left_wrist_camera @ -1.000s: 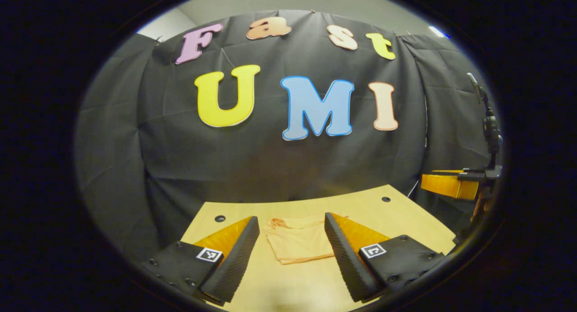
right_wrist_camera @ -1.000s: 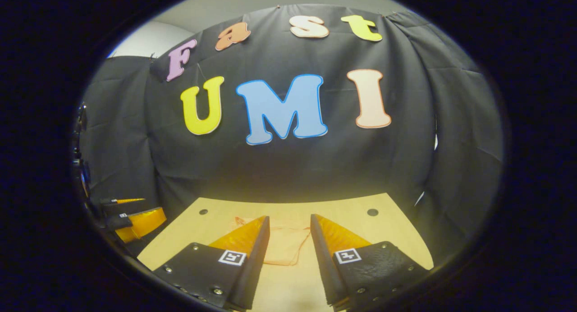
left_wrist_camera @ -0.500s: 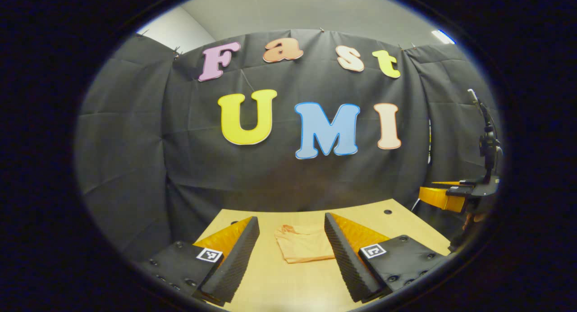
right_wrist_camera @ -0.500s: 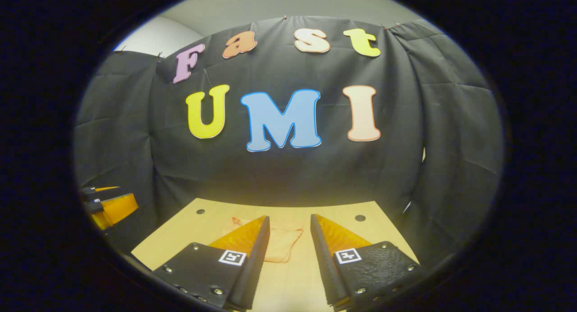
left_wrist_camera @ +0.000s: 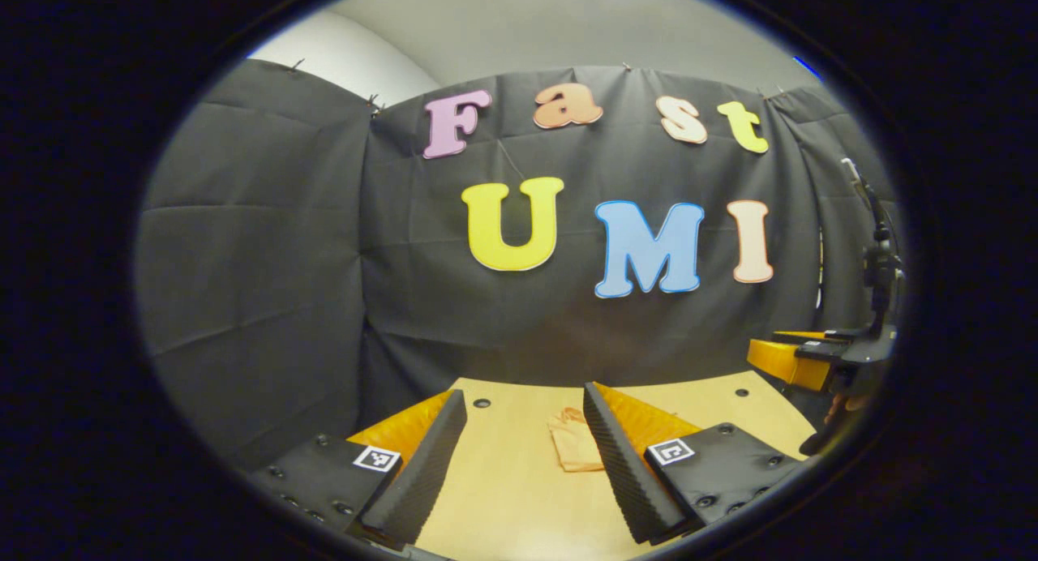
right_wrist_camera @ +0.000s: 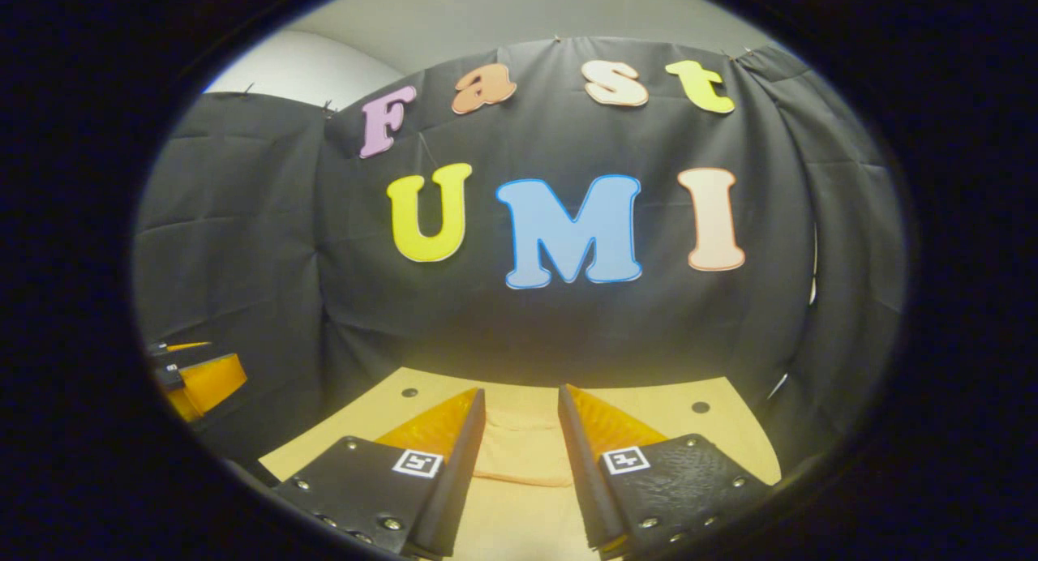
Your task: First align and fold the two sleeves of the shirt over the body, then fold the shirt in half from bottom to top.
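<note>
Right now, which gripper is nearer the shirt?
Hard to call; likely right. The shirt lies on the table just past the open right gripper. The left gripper, also open, has it ahead, off to its right.

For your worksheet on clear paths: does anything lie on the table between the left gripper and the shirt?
Nothing visible does. The left gripper is open above bare table, and the shirt lies ahead between its fingers, apart from them.
</note>
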Action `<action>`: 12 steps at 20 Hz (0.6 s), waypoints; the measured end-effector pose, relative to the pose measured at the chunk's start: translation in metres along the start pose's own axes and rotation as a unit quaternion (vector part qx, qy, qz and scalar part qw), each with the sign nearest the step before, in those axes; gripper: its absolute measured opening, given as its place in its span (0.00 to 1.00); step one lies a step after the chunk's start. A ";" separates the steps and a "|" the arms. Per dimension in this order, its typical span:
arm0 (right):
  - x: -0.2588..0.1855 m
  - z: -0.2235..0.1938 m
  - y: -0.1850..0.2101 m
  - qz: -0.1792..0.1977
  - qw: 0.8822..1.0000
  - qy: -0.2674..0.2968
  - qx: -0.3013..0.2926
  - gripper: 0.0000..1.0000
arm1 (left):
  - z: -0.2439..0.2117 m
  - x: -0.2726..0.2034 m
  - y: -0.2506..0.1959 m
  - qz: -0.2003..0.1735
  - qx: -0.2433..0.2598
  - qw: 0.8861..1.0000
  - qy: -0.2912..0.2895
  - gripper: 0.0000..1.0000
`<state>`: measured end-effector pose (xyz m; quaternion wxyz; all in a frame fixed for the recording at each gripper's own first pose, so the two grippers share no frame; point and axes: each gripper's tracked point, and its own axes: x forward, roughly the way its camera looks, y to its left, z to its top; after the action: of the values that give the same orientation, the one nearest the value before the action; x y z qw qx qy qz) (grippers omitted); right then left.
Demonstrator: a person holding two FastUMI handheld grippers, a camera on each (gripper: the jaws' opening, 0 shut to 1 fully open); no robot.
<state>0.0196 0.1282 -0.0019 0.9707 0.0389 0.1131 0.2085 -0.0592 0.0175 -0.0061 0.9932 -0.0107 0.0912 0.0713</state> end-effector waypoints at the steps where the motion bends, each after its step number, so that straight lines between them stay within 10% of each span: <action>1: 0.000 0.001 0.006 0.006 1.000 0.000 -0.003 0.55 | -0.001 -0.001 0.002 0.005 -0.003 1.000 0.001 0.99; 12: 0.001 -0.001 0.025 0.013 1.000 0.002 -0.009 0.57 | 0.000 -0.003 0.022 0.004 -0.026 1.000 0.000 0.96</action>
<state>0.0099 0.1513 0.0002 0.9680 0.0313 0.1126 0.2219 -0.0650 0.0394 -0.0057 0.9924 -0.0359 0.0888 0.0775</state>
